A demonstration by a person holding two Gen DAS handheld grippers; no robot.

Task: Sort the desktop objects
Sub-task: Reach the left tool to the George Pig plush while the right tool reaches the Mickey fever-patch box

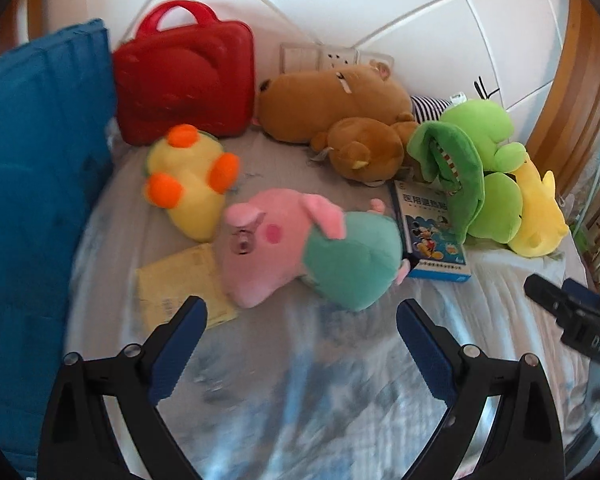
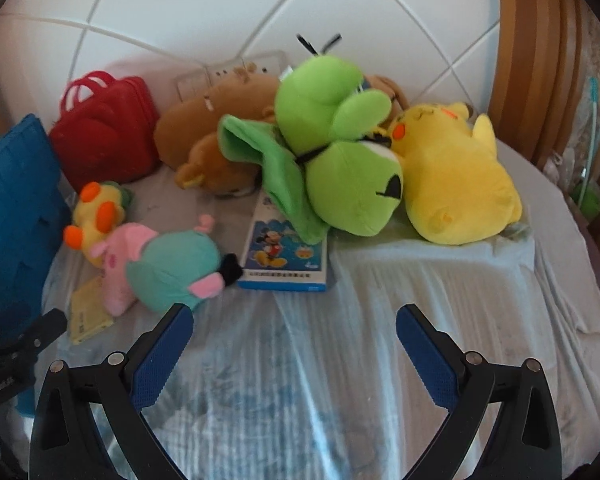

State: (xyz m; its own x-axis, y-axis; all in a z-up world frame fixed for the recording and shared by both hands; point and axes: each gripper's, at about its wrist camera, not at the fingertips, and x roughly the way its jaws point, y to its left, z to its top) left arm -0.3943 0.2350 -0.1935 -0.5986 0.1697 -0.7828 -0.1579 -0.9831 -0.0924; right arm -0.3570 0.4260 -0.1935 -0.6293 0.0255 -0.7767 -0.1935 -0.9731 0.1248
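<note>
Pink pig plush in teal clothes lying on its side on the cloth-covered surface, long axis running left to right in the left wrist view, snout toward the left, feet toward the blue box. Seen from the right wrist view, teal back facing the camera, one foot touching or just beside the blue box.

Left tool wide apart, empty, hovering just short of the pig, touching nothing. Right tool likewise spread wide, empty, above bare cloth near the box's front edge.

Yellow paper flat, partly under the pig's head. Yellow duck plush just behind the pig. Red handbag upright at the back, blue cushion along the left. Two brown bear plushes at the back centre. Green plush heap overlapping the box's far end; exact figures hard to tell apart through the blur. Yellow Pikachu plush pressed against the green heap at the right.
</note>
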